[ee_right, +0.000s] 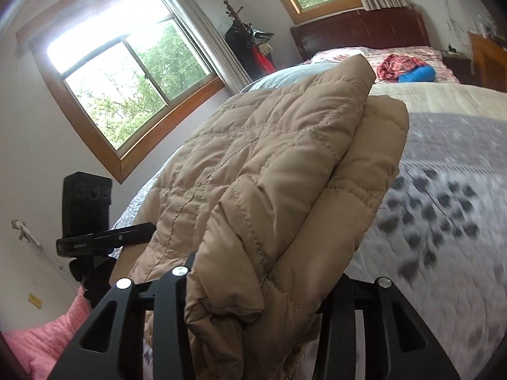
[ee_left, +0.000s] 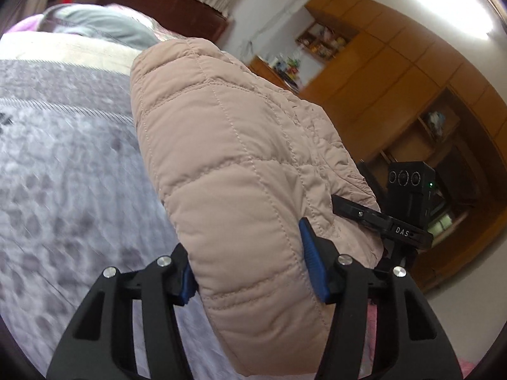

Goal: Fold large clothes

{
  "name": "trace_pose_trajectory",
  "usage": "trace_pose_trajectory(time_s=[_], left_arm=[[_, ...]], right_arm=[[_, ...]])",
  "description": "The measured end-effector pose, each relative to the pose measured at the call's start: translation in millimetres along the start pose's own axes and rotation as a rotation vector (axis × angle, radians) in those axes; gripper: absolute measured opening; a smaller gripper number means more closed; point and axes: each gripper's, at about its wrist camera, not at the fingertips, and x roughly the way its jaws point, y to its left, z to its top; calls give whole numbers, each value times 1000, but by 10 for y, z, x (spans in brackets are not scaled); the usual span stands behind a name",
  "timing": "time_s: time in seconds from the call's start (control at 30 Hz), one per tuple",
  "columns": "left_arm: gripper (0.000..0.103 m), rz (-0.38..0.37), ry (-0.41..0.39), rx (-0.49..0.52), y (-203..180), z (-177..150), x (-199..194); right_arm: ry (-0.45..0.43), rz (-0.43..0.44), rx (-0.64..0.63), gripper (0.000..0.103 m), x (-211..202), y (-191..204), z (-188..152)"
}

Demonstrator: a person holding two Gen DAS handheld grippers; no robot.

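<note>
My left tool (ee_left: 250, 272) clamps quilted jacket (ee_left: 240, 158); right tool (ee_right: 253, 304) pinches bunched edge. Jacket lifted between both, above bed (ee_right: 443, 158). I judge it light, puffy, slippery; grip seams, thick folds.

light source: daylight through the wood-framed sliding window (ee_right: 126, 72), blown out at its top
glare: white ceiling patch (ee_left: 450, 0)
blur: grey patterned bedspread (ee_right: 450, 196) streaked in both views
distortion: fisheye bending, dark vignetted corners
focus: quilted beige padded jacket (ee_left: 240, 145) sharp
</note>
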Motion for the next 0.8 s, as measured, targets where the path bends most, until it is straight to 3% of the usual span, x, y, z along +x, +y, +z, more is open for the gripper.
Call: trace_pose_trajectory(time_s=[0.17,0.33,0.43,0.57,0.67,0.8], left_arm=[[55,61,-5,-22,368,119,-11],[59,89,60,-97,895,28,157],[63,101,67,-84,917,-38,151],[70,140,88,-99,821,38,163],[75,184,94,-88,711,-31,-5],[80,233,59,-31,543,-165,-275]], right_arm=[[43,8,18,41,547,-169,127],[106,34,102,43,996,-439,7],[114,51,126,48,986,-492,-14],[130,9,136,61,887,-460,2],[117,-45,77,69,646,-310,-66],[123,-57,59,69,381,-194,-250]])
